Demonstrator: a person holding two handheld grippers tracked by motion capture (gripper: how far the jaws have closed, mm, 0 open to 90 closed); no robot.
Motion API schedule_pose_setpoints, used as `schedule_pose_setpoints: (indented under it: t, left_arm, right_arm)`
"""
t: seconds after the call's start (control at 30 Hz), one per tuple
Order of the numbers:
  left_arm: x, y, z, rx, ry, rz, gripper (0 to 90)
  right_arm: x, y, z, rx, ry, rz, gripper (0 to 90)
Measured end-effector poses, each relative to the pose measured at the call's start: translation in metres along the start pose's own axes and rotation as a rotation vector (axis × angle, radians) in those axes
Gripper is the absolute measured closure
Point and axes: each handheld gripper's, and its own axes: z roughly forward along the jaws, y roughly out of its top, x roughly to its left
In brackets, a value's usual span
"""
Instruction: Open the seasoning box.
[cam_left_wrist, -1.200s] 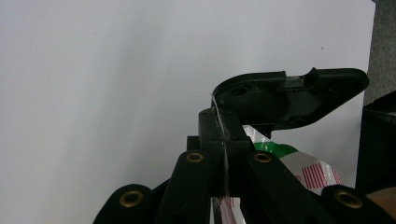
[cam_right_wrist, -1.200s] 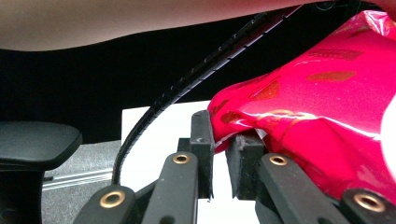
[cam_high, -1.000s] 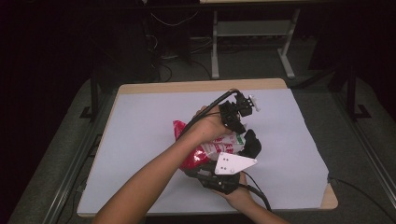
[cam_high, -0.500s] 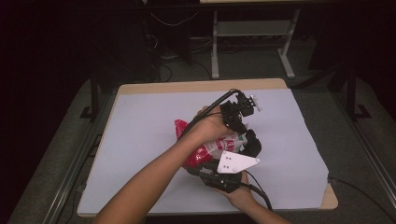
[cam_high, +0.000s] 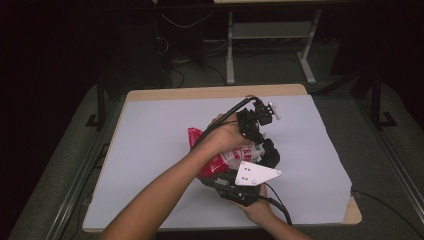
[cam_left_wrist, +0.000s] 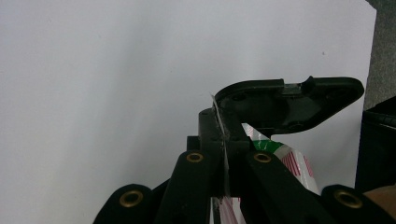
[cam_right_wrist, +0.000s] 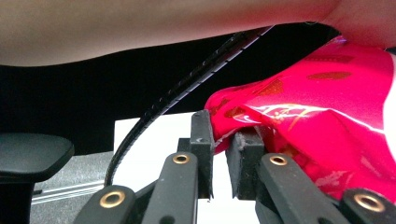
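High view, near edge: right gripper (cam_high: 250, 172), grey three-cornered plate (cam_high: 256, 174) on top, held low over table (cam_high: 150, 150). Just beyond: red snack bag (cam_high: 220, 160), raised off white sheet near table centre, spanning both grippers. Farther: left gripper (cam_high: 257, 131), held in left hand (cam_high: 225, 134), forearm crossing from bottom left. Cable (cam_high: 225, 114) arcing over that hand. Beyond table: grey floor, metal frame legs.

Right gripper view: jaws nearly together, narrow gap between pads, crumpled red edge of bag (cam_right_wrist: 327, 116) pinched at tips (cam_right_wrist: 222, 140). Forearm above, cable (cam_right_wrist: 187, 84) running diagonally.

Left gripper view: jaws fully closed (cam_left_wrist: 223, 140), thin seam of bag (cam_left_wrist: 280, 156) clamped edge-on between pads; white, red and green print visible beside right jaw. Other gripper's black jaw pad (cam_left_wrist: 289, 100) just beyond, white sheet behind.
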Motion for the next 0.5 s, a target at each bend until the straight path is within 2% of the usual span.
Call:
schedule_pose_setpoints:
  t: [0.5]
  left_arm:
    - [0.0001,-0.0002,0.0006,0.006,0.001,0.002,90.0]
  right_arm:
    - [-0.0006,0.0003,-0.0001,-0.001,0.002,0.002,81.3]
